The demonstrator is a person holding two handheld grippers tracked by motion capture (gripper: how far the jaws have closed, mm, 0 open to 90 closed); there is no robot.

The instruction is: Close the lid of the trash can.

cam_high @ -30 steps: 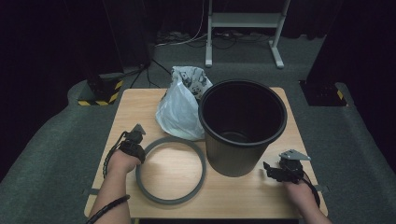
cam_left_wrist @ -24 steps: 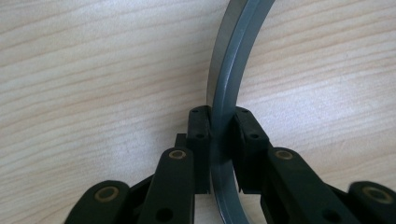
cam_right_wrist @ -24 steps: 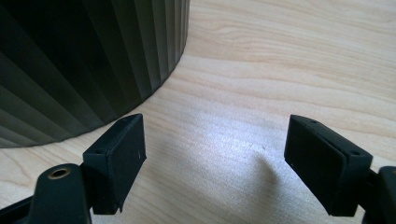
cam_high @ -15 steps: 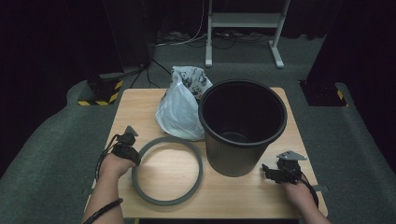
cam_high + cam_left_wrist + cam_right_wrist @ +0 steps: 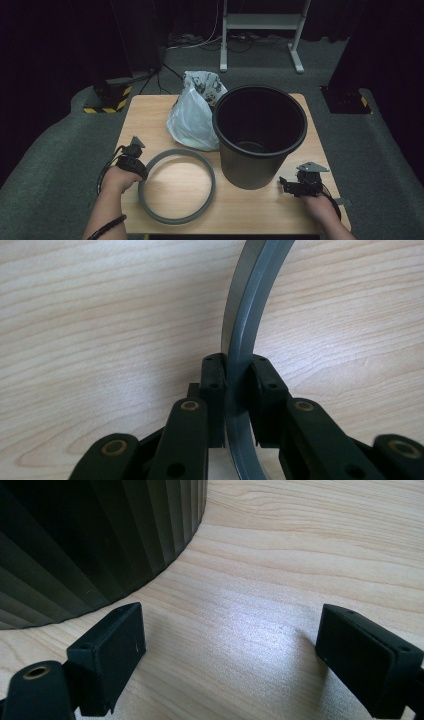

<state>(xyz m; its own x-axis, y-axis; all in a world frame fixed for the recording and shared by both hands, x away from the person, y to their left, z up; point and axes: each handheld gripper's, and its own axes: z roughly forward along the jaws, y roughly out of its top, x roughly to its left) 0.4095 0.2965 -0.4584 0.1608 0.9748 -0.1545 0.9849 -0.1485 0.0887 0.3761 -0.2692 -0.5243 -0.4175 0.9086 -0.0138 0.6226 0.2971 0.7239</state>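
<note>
Jaws of the left gripper (image 5: 235,405) were clamped across the ring (image 5: 177,186) wall; right gripper (image 5: 230,655) jaws had just been opening, nothing between them. Ring looked light, stiff and smooth, likely best pinched across its thin wall.

**One of each thing, two grippers**

The desk (image 5: 150,112) carries one black bin (image 5: 260,135), one grey ring (image 5: 176,186) and one white plastic bag (image 5: 192,120). Two grippers are there, the left gripper (image 5: 131,159) and the right gripper (image 5: 295,184), one in each of the person's two hands. Behind the desk stands one white stand (image 5: 260,22).
</note>
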